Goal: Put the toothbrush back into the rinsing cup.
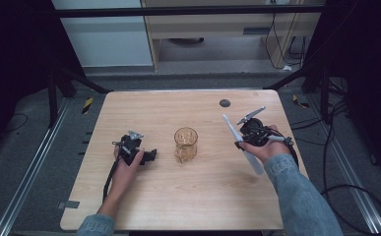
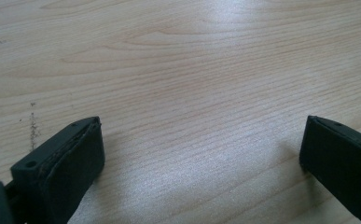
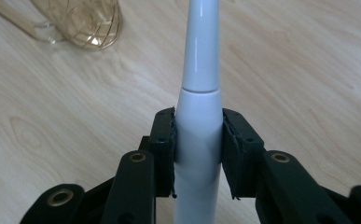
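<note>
right gripper [image 3: 197, 154] clamped on toothbrush [image 1: 241, 142], right of cup [image 1: 185, 143] | left gripper [image 2: 201, 154] jaws apart, empty | i'd judged: tilt head-first, approach over rim, release low

left tool [image 1: 151, 156] agape, right tool [image 1: 238, 141] clamped

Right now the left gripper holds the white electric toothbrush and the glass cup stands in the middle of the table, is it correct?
Not quite: the right gripper holds the white electric toothbrush, as the right gripper view shows. The glass cup does stand mid-table.
</note>
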`<move>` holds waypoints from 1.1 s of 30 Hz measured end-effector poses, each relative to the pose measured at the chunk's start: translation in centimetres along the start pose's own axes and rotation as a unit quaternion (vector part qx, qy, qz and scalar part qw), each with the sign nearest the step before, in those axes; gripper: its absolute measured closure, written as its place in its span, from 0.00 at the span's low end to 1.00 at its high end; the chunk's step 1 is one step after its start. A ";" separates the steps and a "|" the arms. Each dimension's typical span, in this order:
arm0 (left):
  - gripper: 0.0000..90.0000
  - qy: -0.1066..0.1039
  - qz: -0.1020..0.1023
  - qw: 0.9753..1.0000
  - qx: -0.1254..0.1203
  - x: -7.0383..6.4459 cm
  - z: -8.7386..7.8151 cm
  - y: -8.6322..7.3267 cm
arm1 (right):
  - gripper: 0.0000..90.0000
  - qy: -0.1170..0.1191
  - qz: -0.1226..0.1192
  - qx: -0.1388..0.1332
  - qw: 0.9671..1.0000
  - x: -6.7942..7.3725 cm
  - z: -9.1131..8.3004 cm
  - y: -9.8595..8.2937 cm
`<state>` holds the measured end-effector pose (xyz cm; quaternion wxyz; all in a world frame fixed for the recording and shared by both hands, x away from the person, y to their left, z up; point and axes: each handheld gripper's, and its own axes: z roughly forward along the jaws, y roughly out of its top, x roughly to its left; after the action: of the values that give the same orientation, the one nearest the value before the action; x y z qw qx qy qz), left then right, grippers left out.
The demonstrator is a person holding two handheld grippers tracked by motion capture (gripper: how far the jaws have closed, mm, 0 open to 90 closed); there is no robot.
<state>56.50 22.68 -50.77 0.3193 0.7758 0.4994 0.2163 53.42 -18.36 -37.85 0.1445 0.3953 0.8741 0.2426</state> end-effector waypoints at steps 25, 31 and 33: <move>0.00 -0.002 0.002 1.000 0.000 0.0 0.0 0.0 | 0.75 -0.052 0.052 -0.088 0.993 -0.2 0.2 4.4; 0.00 0.002 -0.002 1.000 -0.001 -0.1 -0.1 -0.1 | 0.75 -0.071 0.074 -0.109 0.989 0.4 0.3 5.1; 0.00 0.003 -0.003 1.000 -0.001 -0.1 -0.1 -0.1 | 0.75 -0.082 0.086 -0.124 0.985 0.9 0.4 5.4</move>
<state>56.32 22.60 -50.78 0.3191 0.7737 0.5022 0.2178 56.34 -14.48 -35.33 0.2423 0.4669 0.7851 0.3269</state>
